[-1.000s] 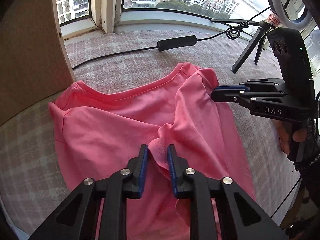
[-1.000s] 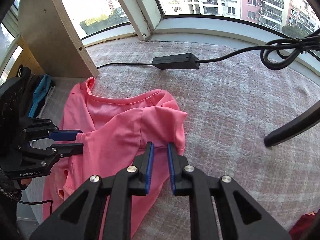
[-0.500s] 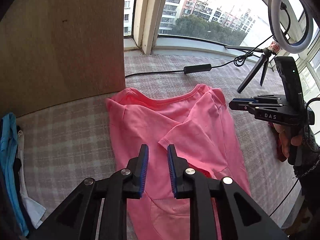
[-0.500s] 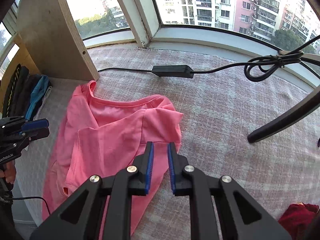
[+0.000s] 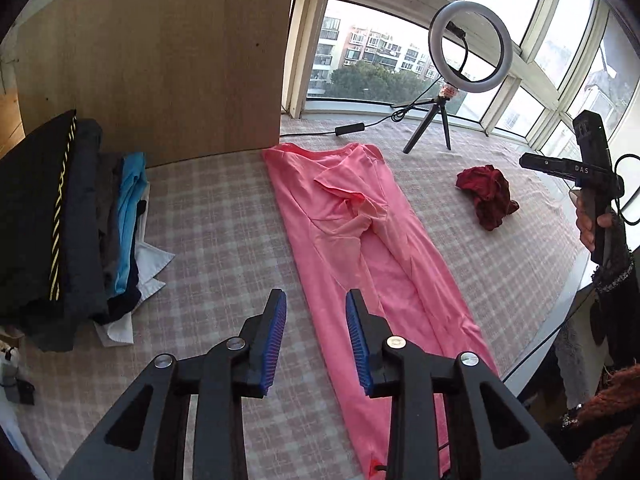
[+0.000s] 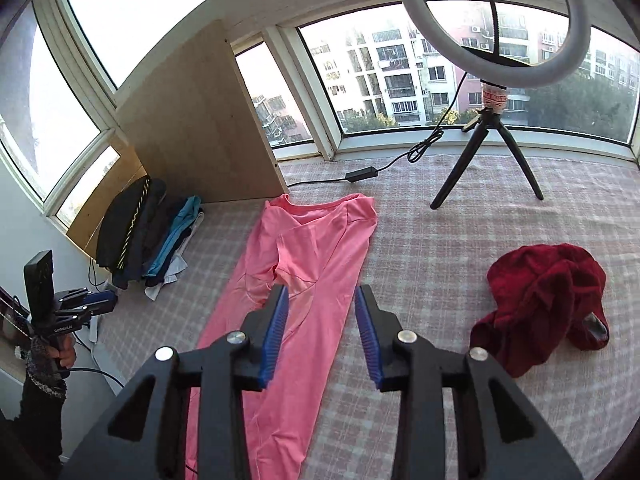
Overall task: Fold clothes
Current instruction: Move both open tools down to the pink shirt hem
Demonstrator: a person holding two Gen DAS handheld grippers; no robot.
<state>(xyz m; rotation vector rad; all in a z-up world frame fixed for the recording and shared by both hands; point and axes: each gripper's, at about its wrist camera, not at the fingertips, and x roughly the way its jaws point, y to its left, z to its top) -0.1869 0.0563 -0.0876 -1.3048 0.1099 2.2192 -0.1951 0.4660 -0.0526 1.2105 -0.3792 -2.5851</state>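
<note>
My left gripper (image 5: 316,332) hangs with its jaws spread and empty above the pink shirt (image 5: 360,232); my right gripper (image 6: 320,328) is spread too. The shirt lies as a long strip on the checked cloth (image 5: 216,216), between the clothes pile (image 5: 80,216) and the crumpled red garment (image 5: 486,196).

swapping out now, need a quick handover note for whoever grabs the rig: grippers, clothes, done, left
Left hand-held gripper: open, empty, above the near end of the pink cotton t-shirt.
Right hand-held gripper: open, empty, over the same shirt.
Done: both sides and sleeves folded inward, leaving a long narrow strip on the checked cloth.
Left: fold the strip end to end, add it to the folded clothes stack, then fold the crumpled dark red garment.
</note>
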